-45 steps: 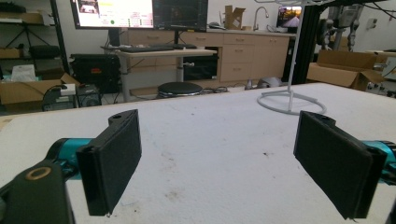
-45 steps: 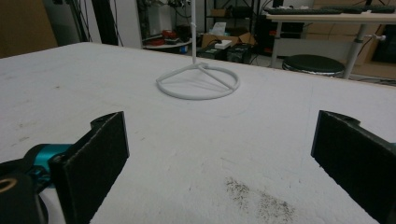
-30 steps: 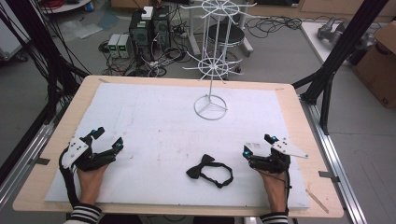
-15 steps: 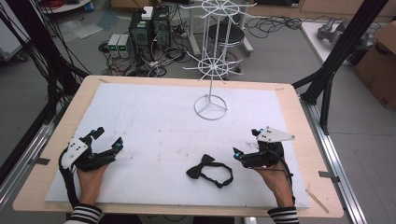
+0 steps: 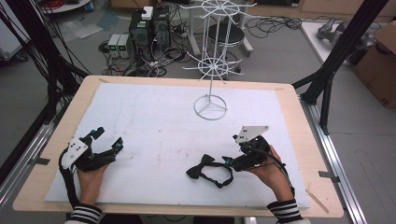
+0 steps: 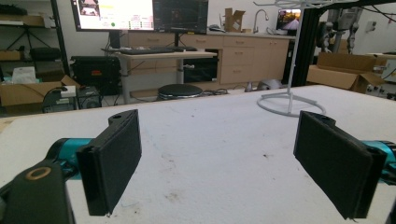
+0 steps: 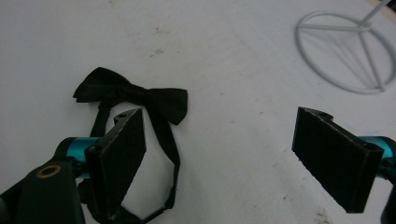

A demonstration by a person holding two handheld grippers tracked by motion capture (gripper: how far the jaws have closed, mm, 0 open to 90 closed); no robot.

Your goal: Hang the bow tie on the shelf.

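Floor clutter beyond the wooden table (image 5: 300, 122)
Black computer towers (image 5: 149, 29) and a round black stool (image 5: 225, 32) past the far edge.

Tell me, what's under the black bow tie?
The bow tie lies flat on the white sheet that covers the wooden table. The patch of sheet right beneath the bow is hidden by it.

The white mat (image 5: 154, 126) lies bare across the frame's left and centre, obstructed only by the wire rack (image 5: 211, 88) at upper centre and the bow tie (image 5: 208, 170) at lower centre.
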